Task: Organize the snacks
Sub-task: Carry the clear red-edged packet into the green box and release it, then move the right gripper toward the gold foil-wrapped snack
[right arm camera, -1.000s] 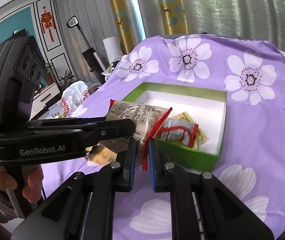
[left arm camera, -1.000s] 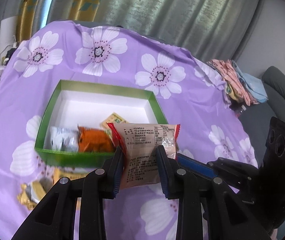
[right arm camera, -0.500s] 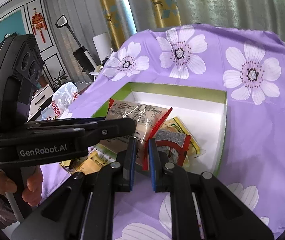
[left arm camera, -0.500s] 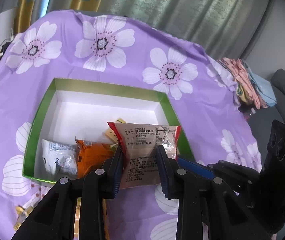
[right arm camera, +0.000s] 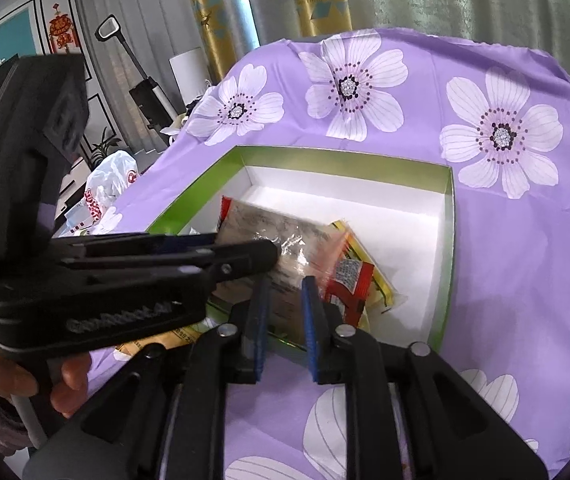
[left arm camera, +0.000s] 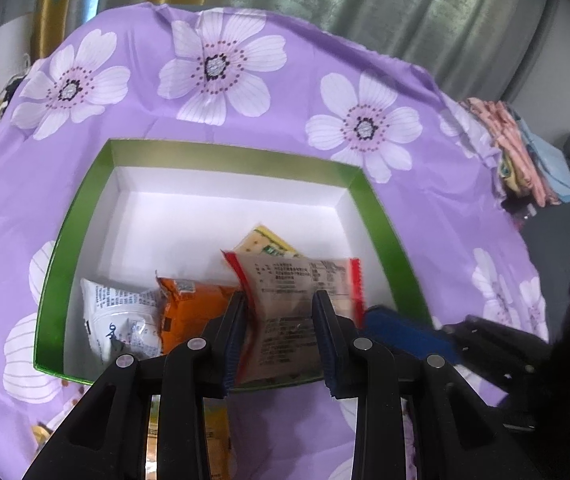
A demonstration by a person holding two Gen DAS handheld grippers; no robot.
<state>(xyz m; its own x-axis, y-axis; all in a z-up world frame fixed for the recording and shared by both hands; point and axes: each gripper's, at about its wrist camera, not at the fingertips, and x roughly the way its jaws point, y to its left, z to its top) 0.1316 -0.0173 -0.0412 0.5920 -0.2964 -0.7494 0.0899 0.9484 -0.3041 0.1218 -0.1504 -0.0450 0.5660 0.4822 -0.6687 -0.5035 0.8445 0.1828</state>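
My left gripper [left arm camera: 279, 304] is shut on a tan snack packet with red edges [left arm camera: 297, 280], which it holds low over the near right part of the green box [left arm camera: 229, 152]. From the right wrist view the same packet [right arm camera: 269, 228] hangs just beyond my right gripper [right arm camera: 285, 292]. The right jaws are opening, and the pads stand apart from the packet's lower edge without pressing it. The box holds a white packet [left arm camera: 121, 316], an orange packet [left arm camera: 193, 308], a yellow packet [left arm camera: 269, 240] and a red packet [right arm camera: 349, 280].
The box sits on a purple flowered cloth [left arm camera: 213, 68]. Loose snacks lie on the cloth in front of the box's left corner [right arm camera: 157, 340]. Folded clothes [left arm camera: 525, 152] are piled at the right edge. A white plastic bag [right arm camera: 109, 184] stands beyond the left edge. A hand [right arm camera: 61, 380] grips the left handle.
Both grippers have come forward and down, so the packet now hangs inside the box's rim. The right jaws, shut on the packet's red edge before, have parted.
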